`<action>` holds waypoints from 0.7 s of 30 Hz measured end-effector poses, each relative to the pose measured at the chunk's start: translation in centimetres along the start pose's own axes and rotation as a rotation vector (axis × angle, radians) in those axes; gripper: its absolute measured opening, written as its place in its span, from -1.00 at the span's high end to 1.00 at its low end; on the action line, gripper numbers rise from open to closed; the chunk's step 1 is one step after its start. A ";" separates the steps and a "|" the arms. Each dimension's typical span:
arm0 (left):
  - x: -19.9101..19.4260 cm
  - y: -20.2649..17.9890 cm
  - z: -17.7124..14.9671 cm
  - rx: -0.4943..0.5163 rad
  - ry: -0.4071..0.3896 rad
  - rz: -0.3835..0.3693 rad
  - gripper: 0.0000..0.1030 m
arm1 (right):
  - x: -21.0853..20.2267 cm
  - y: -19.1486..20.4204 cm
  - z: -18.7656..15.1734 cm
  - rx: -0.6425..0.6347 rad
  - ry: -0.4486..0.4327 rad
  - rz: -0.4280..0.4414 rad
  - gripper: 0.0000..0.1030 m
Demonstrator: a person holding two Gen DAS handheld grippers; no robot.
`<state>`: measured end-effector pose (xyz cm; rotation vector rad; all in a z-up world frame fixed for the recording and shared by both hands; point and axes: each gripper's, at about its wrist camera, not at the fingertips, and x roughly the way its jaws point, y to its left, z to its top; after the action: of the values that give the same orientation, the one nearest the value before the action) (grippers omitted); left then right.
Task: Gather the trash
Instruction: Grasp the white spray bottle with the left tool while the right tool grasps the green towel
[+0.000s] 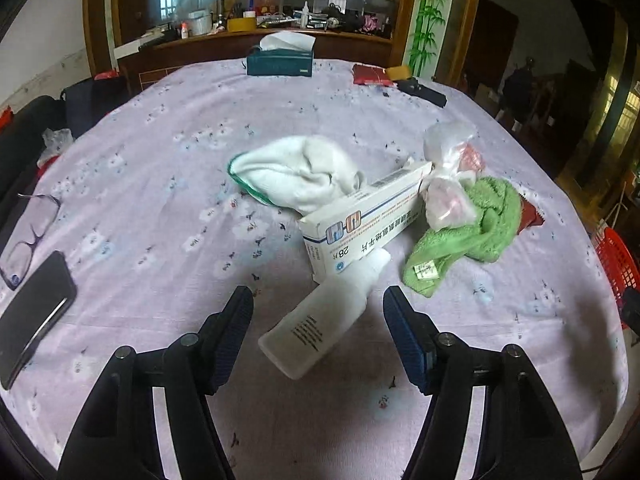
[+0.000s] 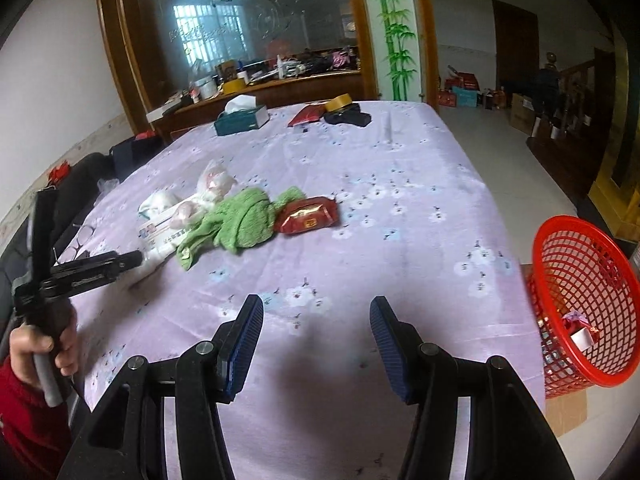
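Trash lies heaped near the middle of the tabletop (image 1: 160,160), which wears a lilac flowered cloth: a white plastic bottle (image 1: 320,320), a long medicine box (image 1: 360,216), a knotted clear bag (image 1: 448,184), a green cloth (image 1: 472,232), a white cloth (image 1: 296,176) and a red foil packet (image 2: 308,220). The left claw (image 1: 318,300) is the nearer one; its jaws stand parted and empty, with the bottle's body lying between and just ahead of them, not gripped. The bottle's long axis runs diagonally, base toward the claw, neck tucked under the near end of the box, so lifting it would likely disturb the box. The right claw (image 2: 316,310), also parted and empty, hangs over bare cloth well apart from the heap, with the red basket (image 2: 580,300) off the tabletop's right edge. In the left view the packet is almost wholly hidden behind the green cloth; what the bag holds cannot be made out.
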<state>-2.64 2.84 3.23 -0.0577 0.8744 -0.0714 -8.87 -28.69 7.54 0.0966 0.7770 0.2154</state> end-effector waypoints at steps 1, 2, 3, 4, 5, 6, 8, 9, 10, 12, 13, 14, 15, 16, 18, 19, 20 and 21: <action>0.2 -0.2 0.0 0.006 0.003 -0.005 -0.15 | 0.1 0.2 0.0 -0.005 0.002 0.000 -0.16; 0.5 -0.4 0.0 0.015 0.012 -0.009 -0.06 | 0.2 0.3 0.0 -0.009 0.004 -0.002 -0.16; 0.8 -0.6 0.0 0.025 0.022 -0.007 -0.01 | 0.2 0.3 0.1 -0.010 0.007 -0.002 -0.16; 1.0 -0.7 0.0 0.029 0.026 -0.005 0.07 | 0.3 0.3 0.1 -0.010 0.010 -0.001 -0.16; 1.2 -0.8 -0.1 0.032 0.033 -0.009 0.08 | 0.5 0.4 0.2 -0.010 0.015 0.002 -0.16; 1.4 -1.0 -0.2 0.032 0.042 -0.013 0.08 | 0.7 0.3 0.3 -0.008 0.020 0.007 -0.16; 1.8 -1.3 -0.4 0.028 0.060 -0.019 0.12 | 1.3 0.4 0.8 -0.001 0.035 0.030 -0.16; 1.9 -1.5 -0.4 0.033 0.066 -0.016 0.12 | 1.4 0.5 1.0 -0.001 0.039 0.039 -0.16; 2.0 -1.7 -0.5 0.039 0.064 -0.007 0.13 | 1.7 0.8 1.4 -0.003 0.045 0.052 -0.16; 2.1 -2.0 -0.6 0.039 0.068 -0.009 0.14 | 2.3 1.3 2.2 -0.015 0.050 0.072 -0.16; 2.2 -2.2 -0.5 0.043 0.068 -0.005 0.15 | 2.8 1.7 2.8 -0.024 0.052 0.081 -0.16; 2.2 -2.4 -0.6 0.047 0.067 0.000 0.15 | 3.3 2.1 3.3 -0.032 0.055 0.087 -0.16; 2.2 -2.5 -0.6 0.048 0.064 0.004 0.16 | 3.7 2.4 3.7 -0.038 0.058 0.090 -0.16; 2.3 -2.8 -0.6 0.053 0.061 0.008 0.19 | 4.5 2.8 4.5 -0.042 0.065 0.097 -0.16; 2.3 -3.1 -0.7 0.070 0.057 0.014 0.24 | 5.8 3.4 5.5 -0.042 0.078 0.121 -0.16; 2.3 -3.2 -0.7 0.074 0.056 0.018 0.25 | 6.7 3.7 6.1 -0.044 0.086 0.128 -0.16; 2.3 -3.1 -0.7 0.075 0.054 0.019 0.25 | 7.5 4.1 6.6 -0.051 0.093 0.127 -0.16; 2.3 -3.1 -0.7 0.072 0.053 0.014 0.25 | 8.2 4.5 6.9 -0.057 0.096 0.126 -0.16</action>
<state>-1.86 -0.44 1.29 0.0173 0.9245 -0.0919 0.99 -22.51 7.53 0.0819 0.8606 0.3635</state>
